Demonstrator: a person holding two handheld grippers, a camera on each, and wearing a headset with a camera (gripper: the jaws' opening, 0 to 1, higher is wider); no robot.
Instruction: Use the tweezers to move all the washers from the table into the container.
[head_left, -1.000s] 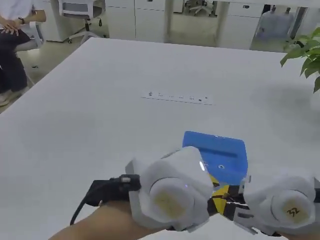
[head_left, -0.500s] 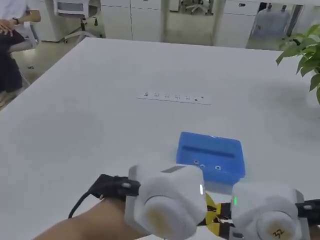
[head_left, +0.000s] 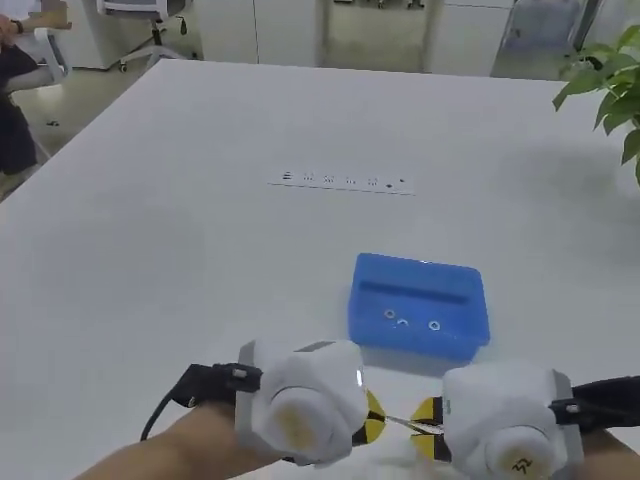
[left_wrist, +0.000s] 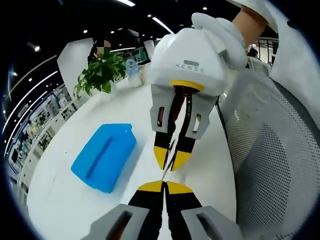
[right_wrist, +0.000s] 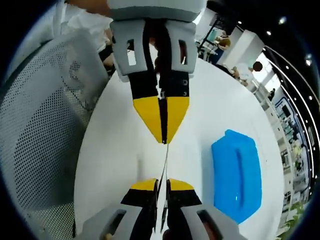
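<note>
The blue container (head_left: 418, 340) sits on the white table (head_left: 200, 250) just beyond my grippers, with three small washers (head_left: 402, 321) inside. A row of several tiny pieces (head_left: 345, 181), too small to identify, lies farther back. My left gripper (head_left: 373, 418) and right gripper (head_left: 427, 417) face each other tip to tip near the table's front edge. Thin metal tweezers (head_left: 403, 422) span the gap between them. In the left gripper view my left gripper (left_wrist: 164, 187) is shut on the tweezers (left_wrist: 167, 169), opposite the right gripper (left_wrist: 170, 160). In the right gripper view the right gripper (right_wrist: 161, 185) also grips the tweezers (right_wrist: 165, 160), opposite the left gripper (right_wrist: 163, 134).
A leafy plant (head_left: 605, 80) stands at the table's right edge. Office chairs (head_left: 150, 15) and a seated person (head_left: 15, 90) are beyond the far left corner. A mesh chair back (left_wrist: 280, 165) is close behind my grippers. A black cable (head_left: 170, 410) trails from the left gripper.
Both grippers have drawn back toward the near edge and now face each other. The left one no longer covers the container, so the washers inside show.
</note>
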